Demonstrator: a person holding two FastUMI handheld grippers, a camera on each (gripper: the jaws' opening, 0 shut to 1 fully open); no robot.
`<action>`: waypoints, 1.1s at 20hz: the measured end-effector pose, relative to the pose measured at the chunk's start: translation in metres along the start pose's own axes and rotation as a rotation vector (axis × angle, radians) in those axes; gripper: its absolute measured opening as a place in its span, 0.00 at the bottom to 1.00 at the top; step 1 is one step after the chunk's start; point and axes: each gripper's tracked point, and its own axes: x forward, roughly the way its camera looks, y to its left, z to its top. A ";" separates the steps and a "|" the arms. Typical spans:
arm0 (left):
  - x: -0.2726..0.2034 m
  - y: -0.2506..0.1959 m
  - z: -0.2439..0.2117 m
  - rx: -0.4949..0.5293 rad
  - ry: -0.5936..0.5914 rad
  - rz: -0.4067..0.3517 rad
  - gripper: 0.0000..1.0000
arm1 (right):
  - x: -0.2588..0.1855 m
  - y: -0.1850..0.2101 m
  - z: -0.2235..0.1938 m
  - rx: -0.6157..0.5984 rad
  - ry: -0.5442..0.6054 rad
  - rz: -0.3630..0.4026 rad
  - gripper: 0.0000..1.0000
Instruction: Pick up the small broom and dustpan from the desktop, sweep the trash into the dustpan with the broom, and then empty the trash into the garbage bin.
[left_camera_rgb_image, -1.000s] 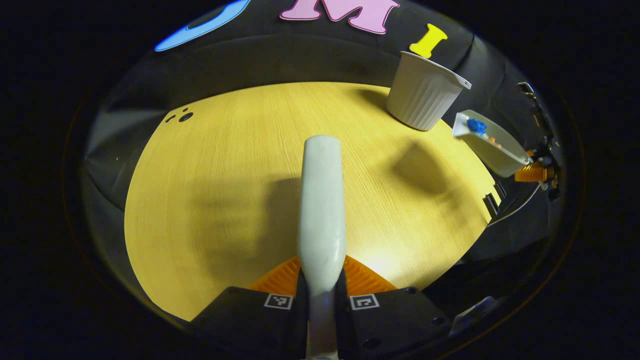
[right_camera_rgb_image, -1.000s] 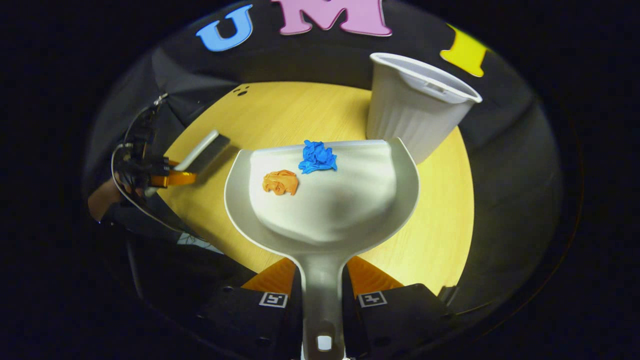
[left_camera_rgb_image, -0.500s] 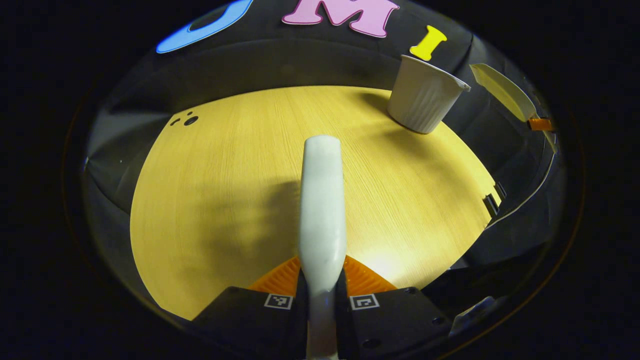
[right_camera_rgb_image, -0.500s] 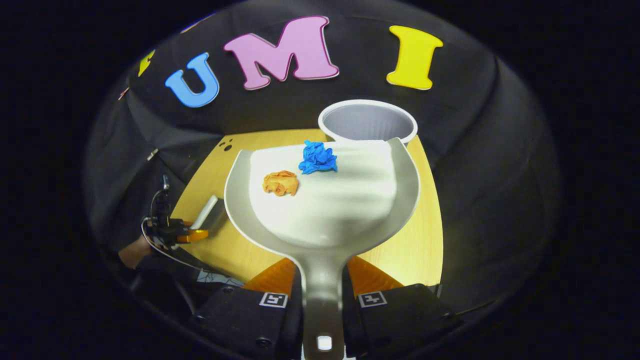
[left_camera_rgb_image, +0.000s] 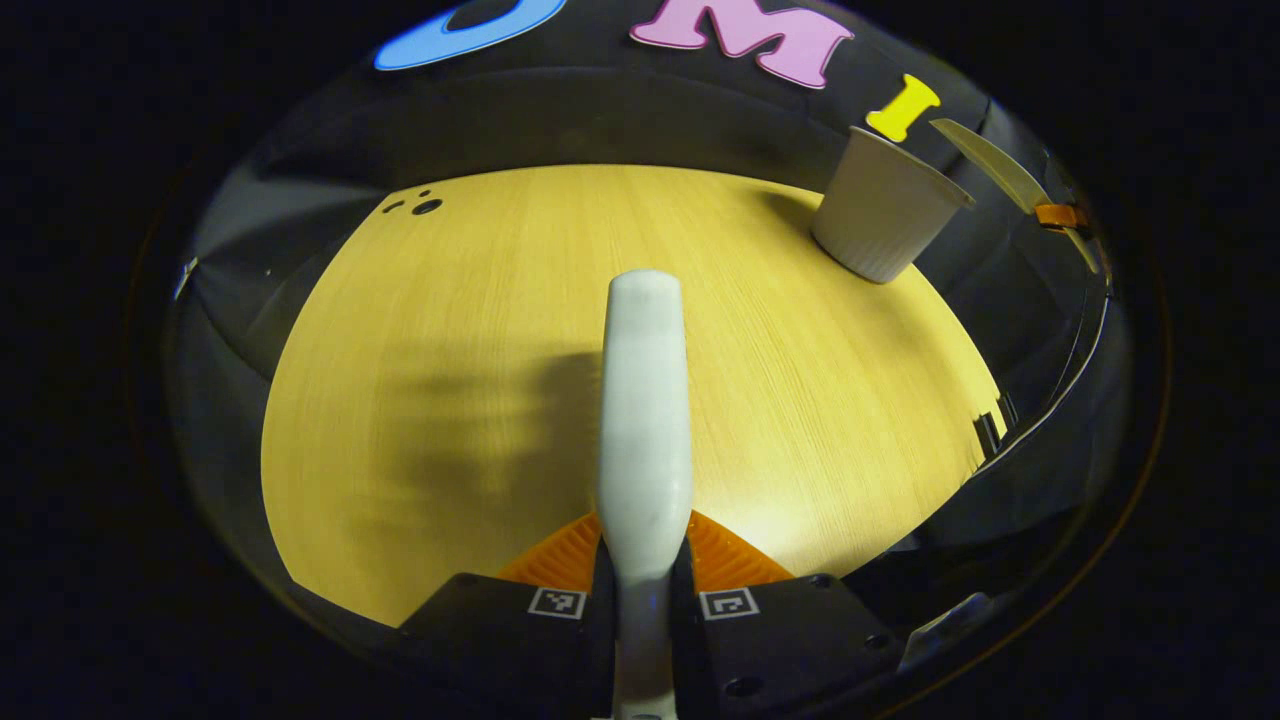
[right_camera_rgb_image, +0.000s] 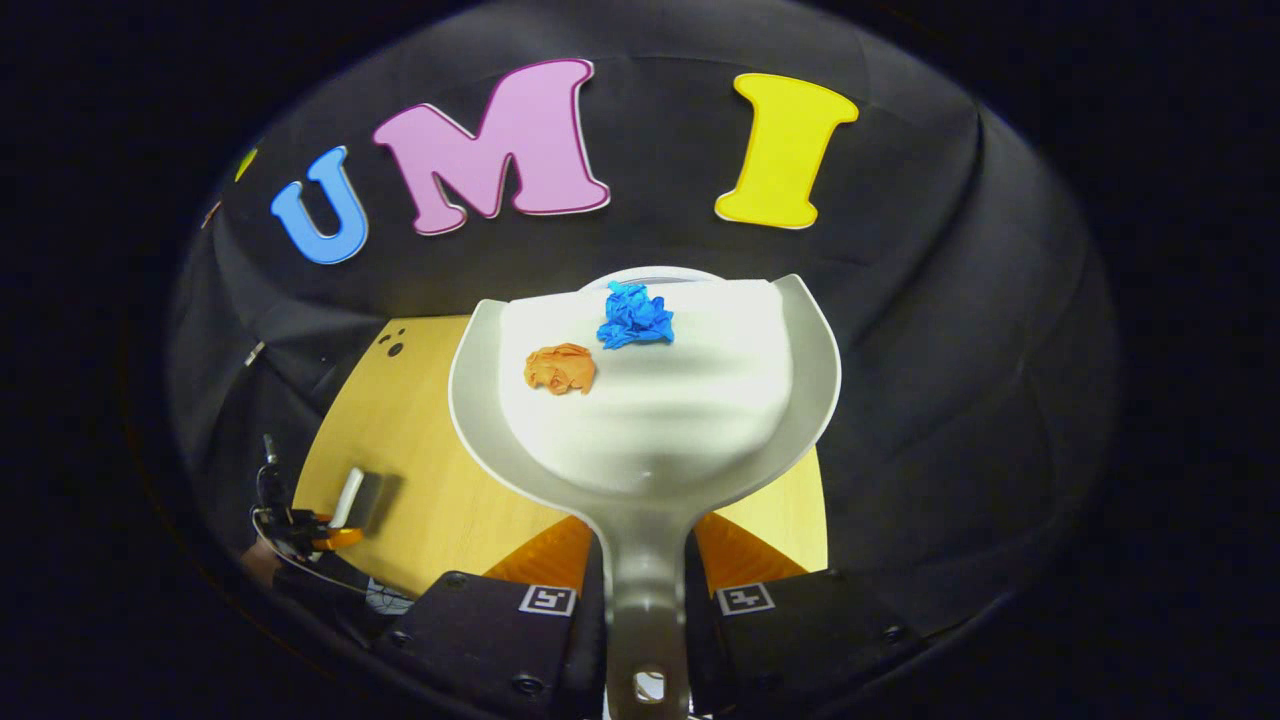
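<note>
In the left gripper view my left gripper (left_camera_rgb_image: 645, 565) is shut on the white broom handle (left_camera_rgb_image: 645, 400), held above the wooden table (left_camera_rgb_image: 480, 330). In the right gripper view my right gripper (right_camera_rgb_image: 645, 590) is shut on the handle of the white dustpan (right_camera_rgb_image: 700, 400). A crumpled blue paper ball (right_camera_rgb_image: 635, 316) and an orange one (right_camera_rgb_image: 560, 368) lie in the pan near its front edge. The pan is raised, and the rim of the white ribbed garbage bin (right_camera_rgb_image: 650, 271) peeks out just beyond its front lip. The left gripper view shows the bin (left_camera_rgb_image: 885, 215) at the table's far right, with the dustpan (left_camera_rgb_image: 990, 165) up beside it.
The broom (right_camera_rgb_image: 352, 497) and the left gripper (right_camera_rgb_image: 320, 530) show small at the lower left of the right gripper view, over the table (right_camera_rgb_image: 420, 430). Small dark holes (left_camera_rgb_image: 425, 206) mark the table's far left. Black cloth walls close in behind the bin.
The right gripper has lifted the dustpan off the table level and carried it up over the bin, which now hides under the pan. The two paper balls stayed put. The broom barely moved.
</note>
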 end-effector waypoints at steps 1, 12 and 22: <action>-0.002 0.004 0.000 -0.016 -0.003 0.007 0.27 | 0.011 -0.006 0.005 0.007 0.000 -0.027 0.36; -0.007 0.047 0.012 -0.179 -0.028 0.060 0.27 | 0.091 -0.041 0.027 -0.110 -0.006 -0.257 0.36; -0.001 0.043 0.015 -0.193 -0.026 0.040 0.27 | 0.099 -0.065 0.043 -0.451 -0.057 -0.533 0.36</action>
